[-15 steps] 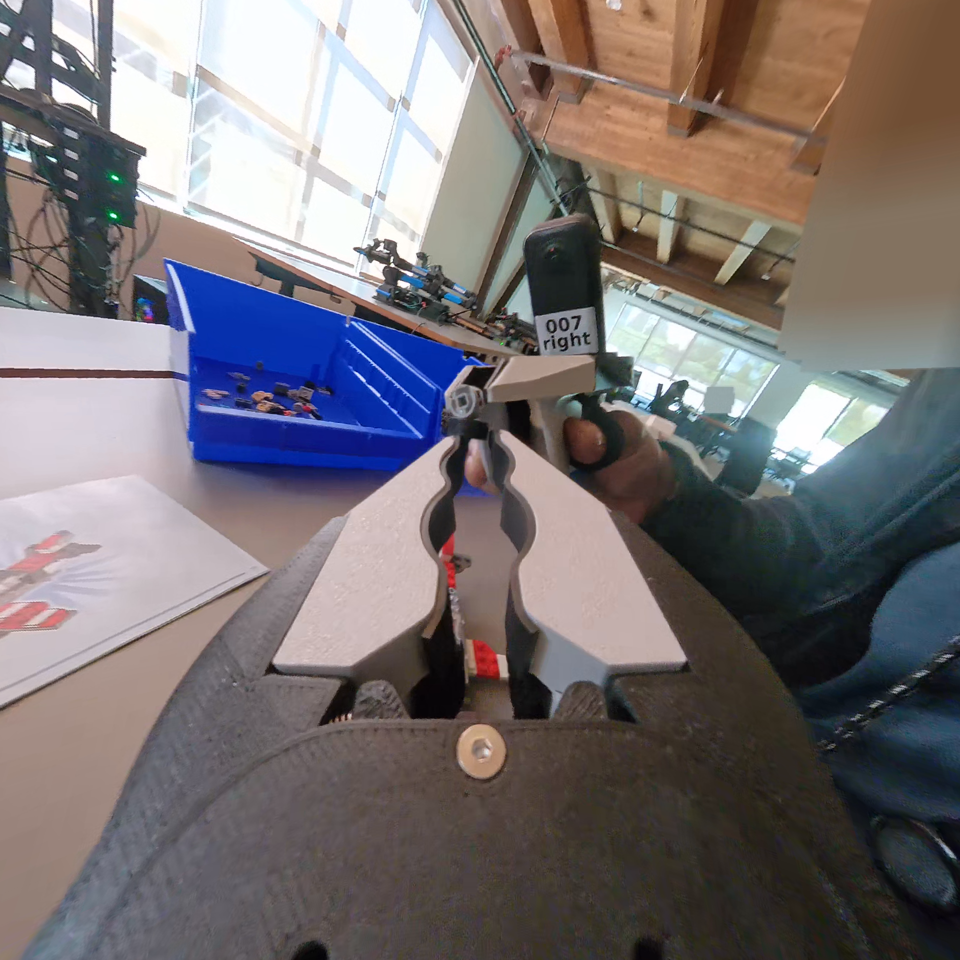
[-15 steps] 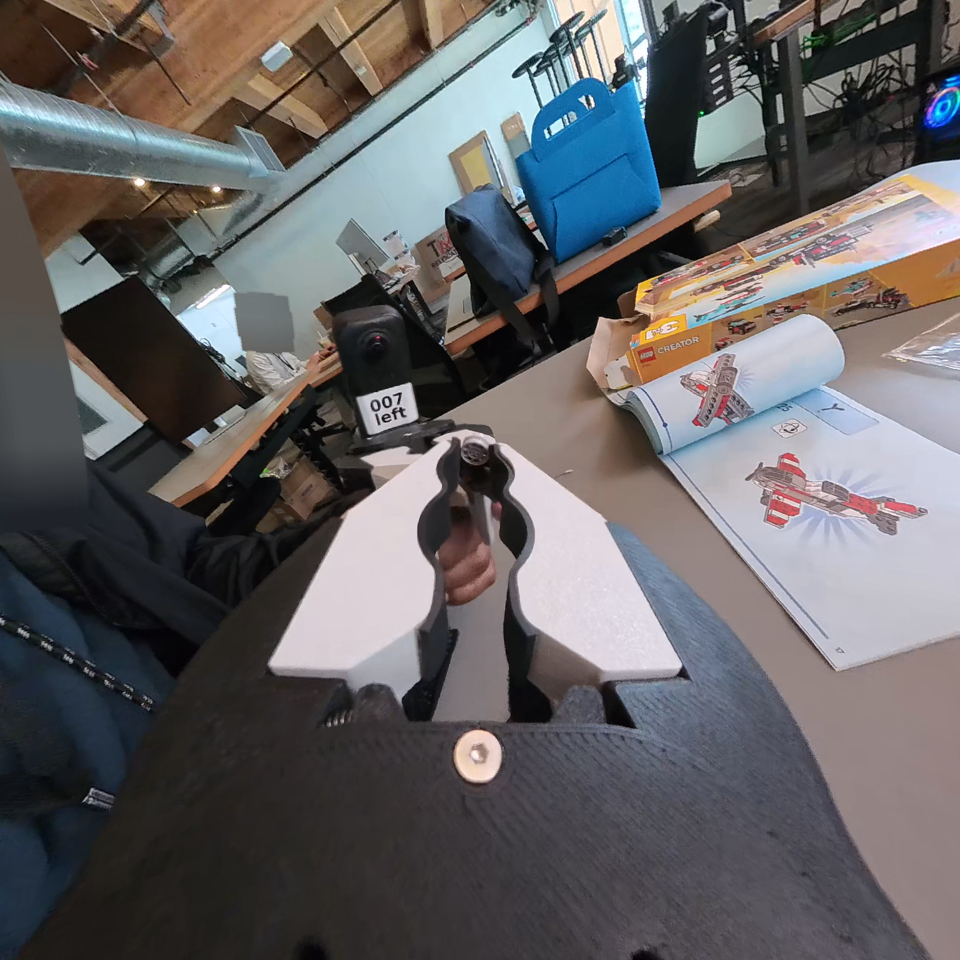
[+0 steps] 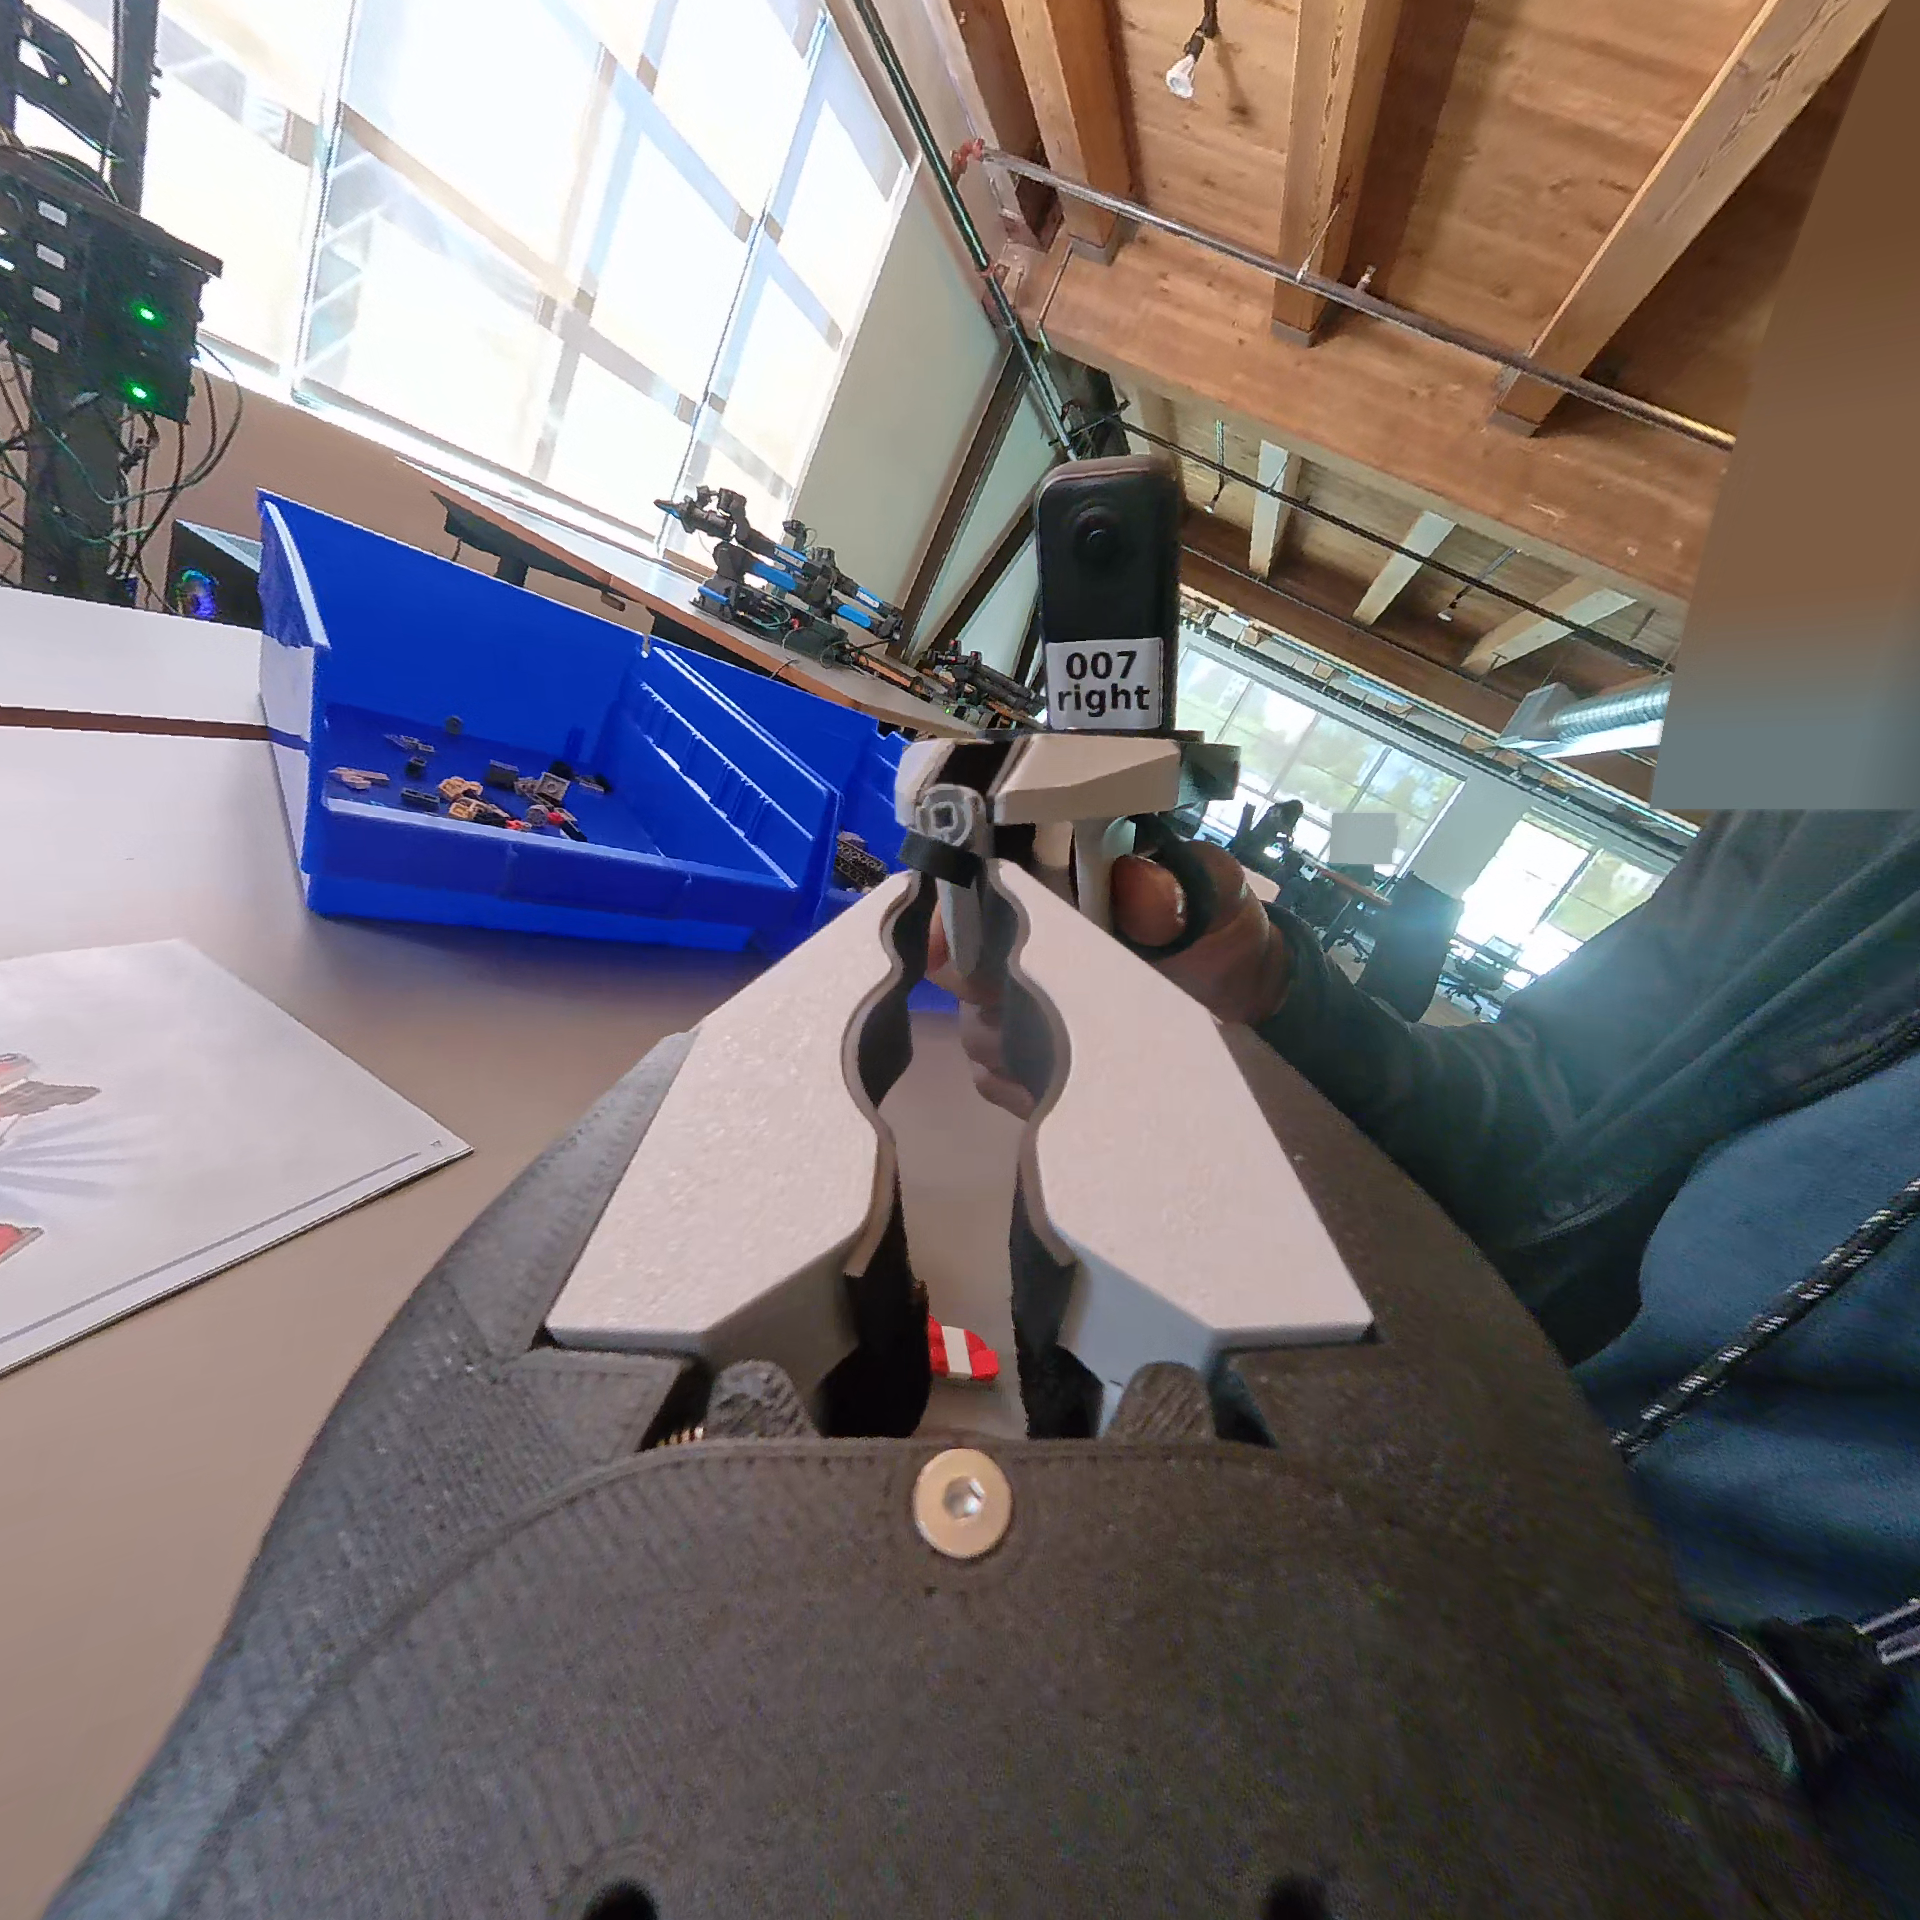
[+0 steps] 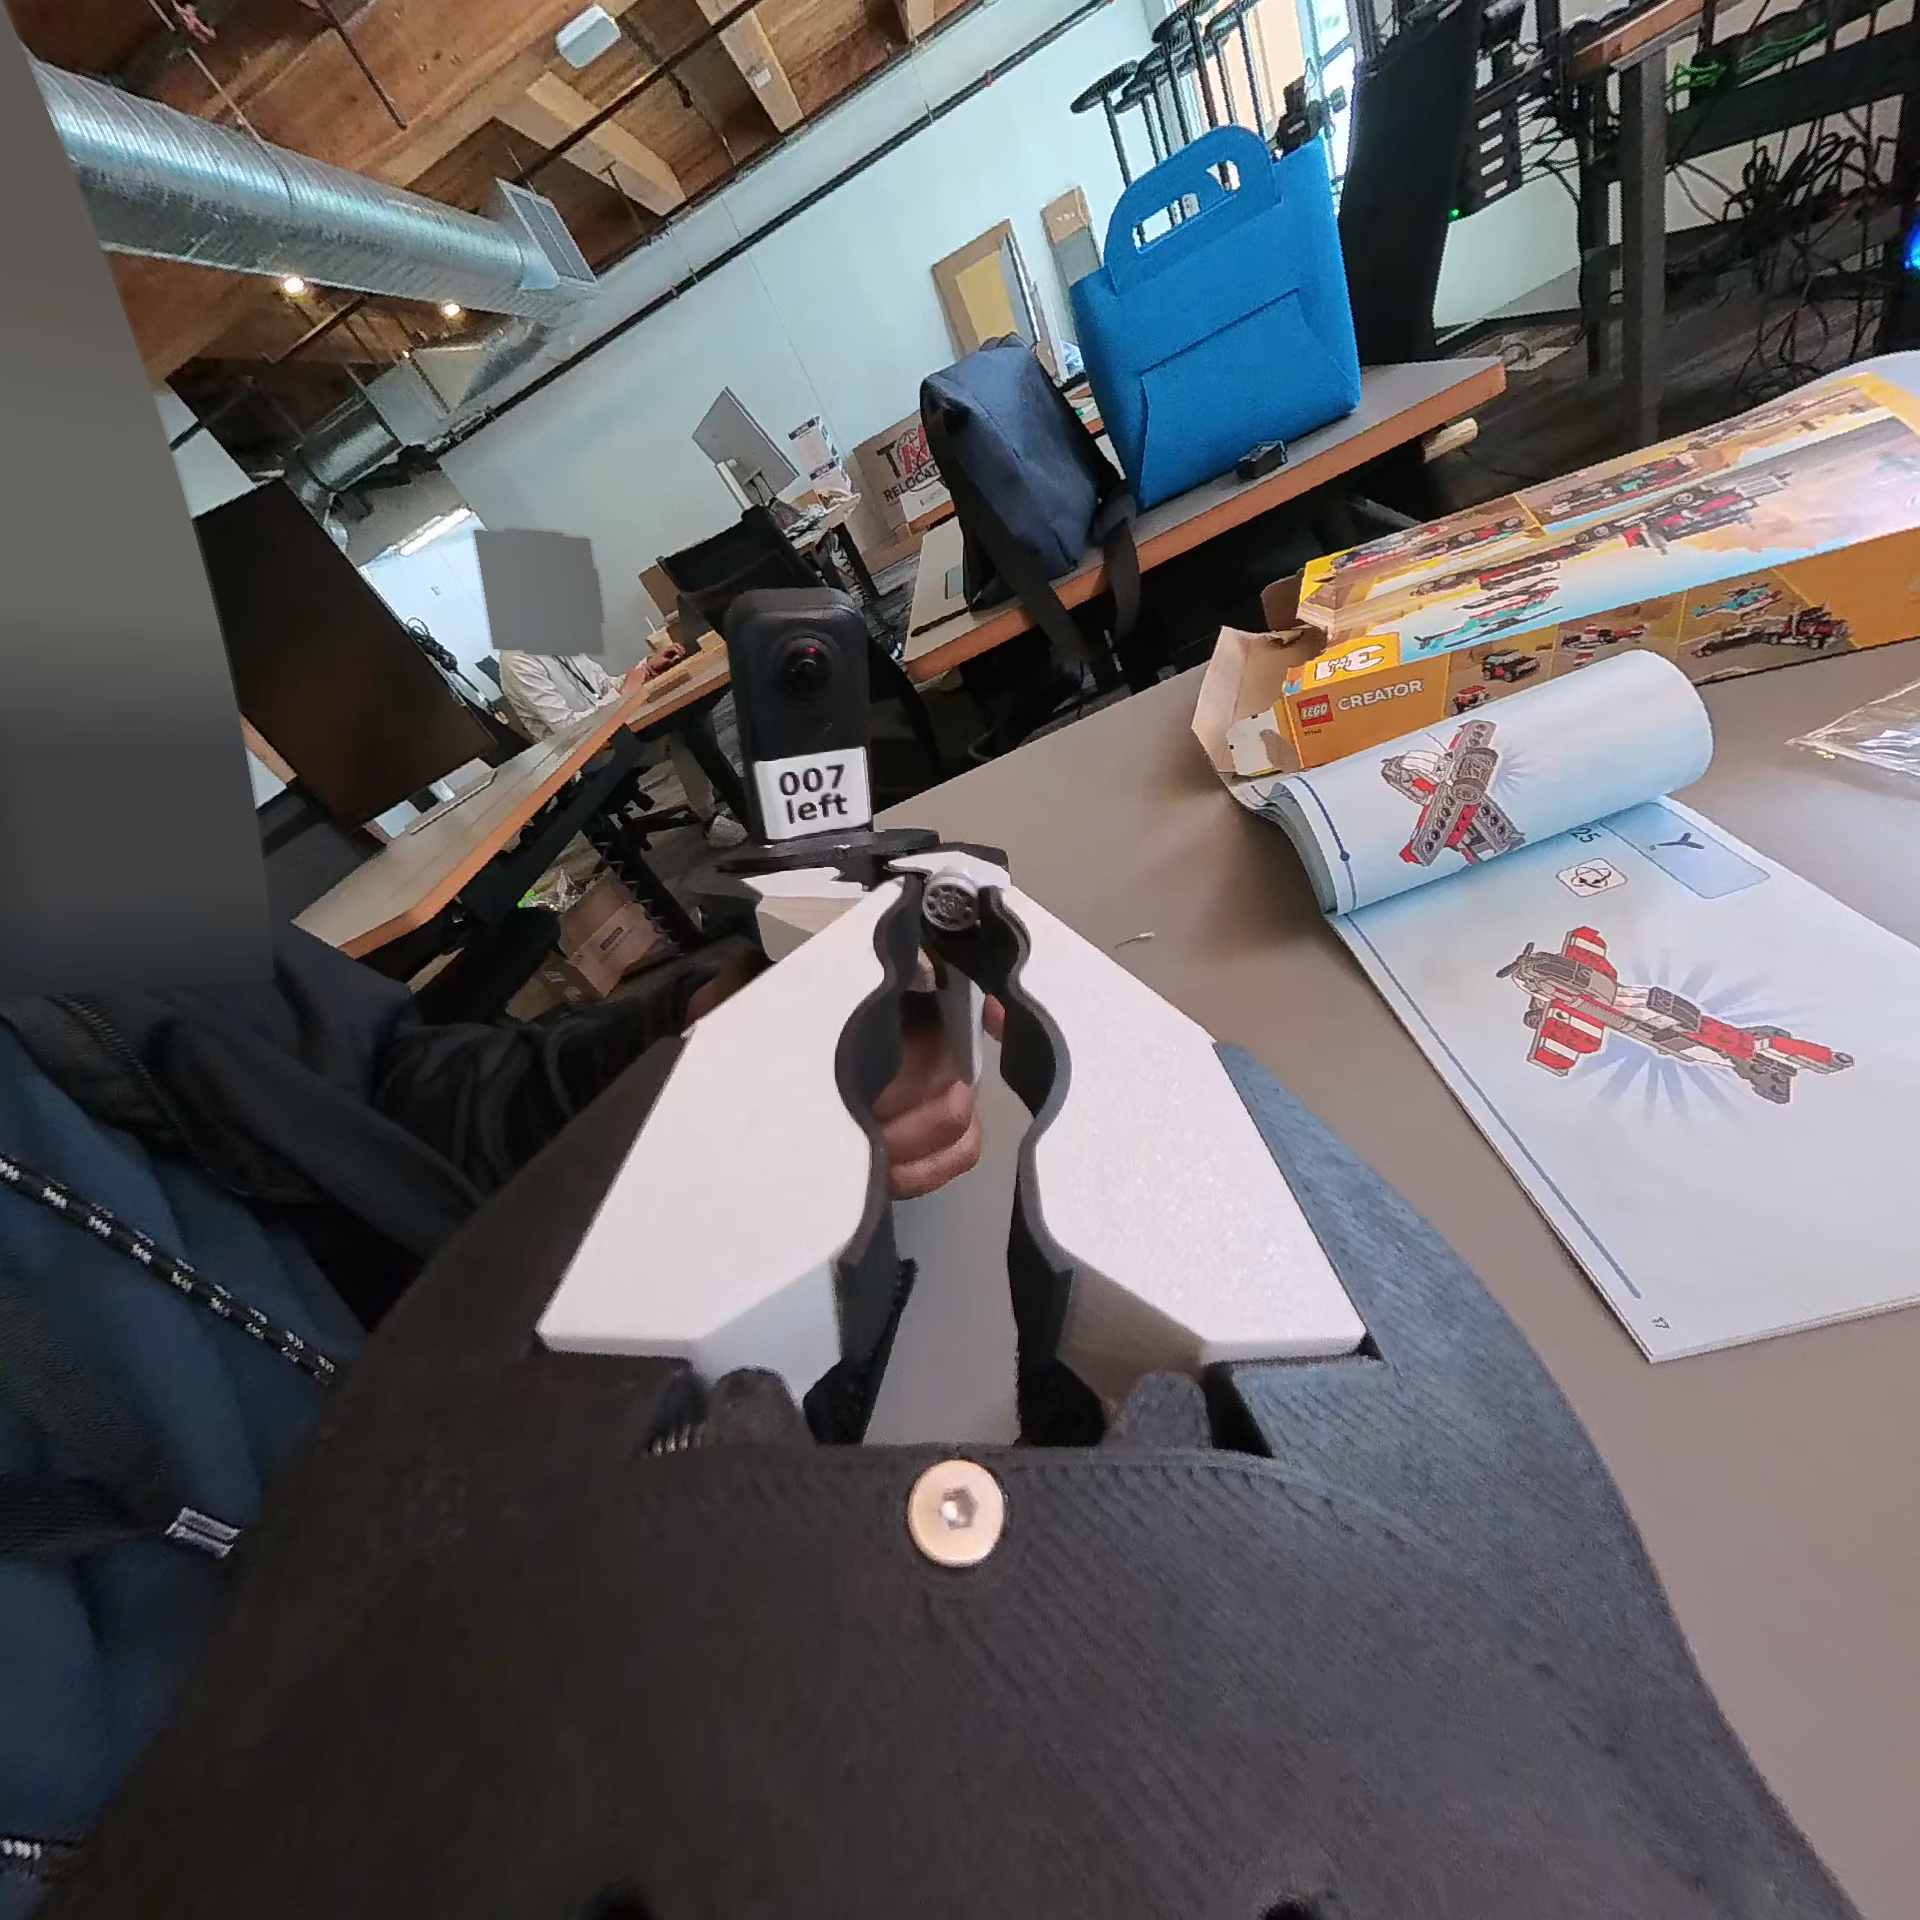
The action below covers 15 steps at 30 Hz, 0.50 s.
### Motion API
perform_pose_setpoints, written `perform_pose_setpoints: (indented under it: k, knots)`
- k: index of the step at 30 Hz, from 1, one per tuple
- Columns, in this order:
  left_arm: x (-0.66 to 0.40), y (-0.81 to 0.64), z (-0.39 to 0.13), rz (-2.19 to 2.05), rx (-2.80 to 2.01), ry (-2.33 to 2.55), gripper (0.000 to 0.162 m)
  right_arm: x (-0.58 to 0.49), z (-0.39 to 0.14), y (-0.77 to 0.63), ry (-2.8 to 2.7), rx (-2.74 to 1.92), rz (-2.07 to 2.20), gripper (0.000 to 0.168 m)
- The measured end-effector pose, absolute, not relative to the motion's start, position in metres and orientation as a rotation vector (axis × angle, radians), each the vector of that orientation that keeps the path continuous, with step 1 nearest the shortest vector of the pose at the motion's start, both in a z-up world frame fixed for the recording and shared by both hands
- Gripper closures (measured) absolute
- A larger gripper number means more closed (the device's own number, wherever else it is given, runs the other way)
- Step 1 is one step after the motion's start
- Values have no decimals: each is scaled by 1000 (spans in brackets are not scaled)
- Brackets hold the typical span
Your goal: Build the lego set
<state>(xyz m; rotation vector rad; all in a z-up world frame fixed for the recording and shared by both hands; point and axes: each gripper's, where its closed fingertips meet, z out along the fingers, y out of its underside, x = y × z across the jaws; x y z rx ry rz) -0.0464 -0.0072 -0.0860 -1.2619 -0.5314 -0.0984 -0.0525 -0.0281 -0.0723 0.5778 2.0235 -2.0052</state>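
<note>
Centrally, above the table (image 4: 1455, 1558) with its open instruction booklet (image 4: 1662, 1091) and blue parts bin (image 3: 520, 852), the 2 grippers meet tip to tip. Right gripper (image 4: 951, 914) pinches a small grey round piece (image 4: 948, 902); left gripper (image 3: 961, 894) is narrowed, seemingly onto a thin black-and-grey part (image 3: 961, 904). Judged step: mating these pieces, which next calls for aligned pressing.
</note>
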Motion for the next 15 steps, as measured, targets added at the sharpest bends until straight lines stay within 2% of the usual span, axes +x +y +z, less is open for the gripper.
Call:
perform_pose_setpoints:
  k: [15]
  knots:
    - [-44, -7, -84, -110, -1253, -521, 154, -48, -69, -30, 1981, 538, -2036, 157]
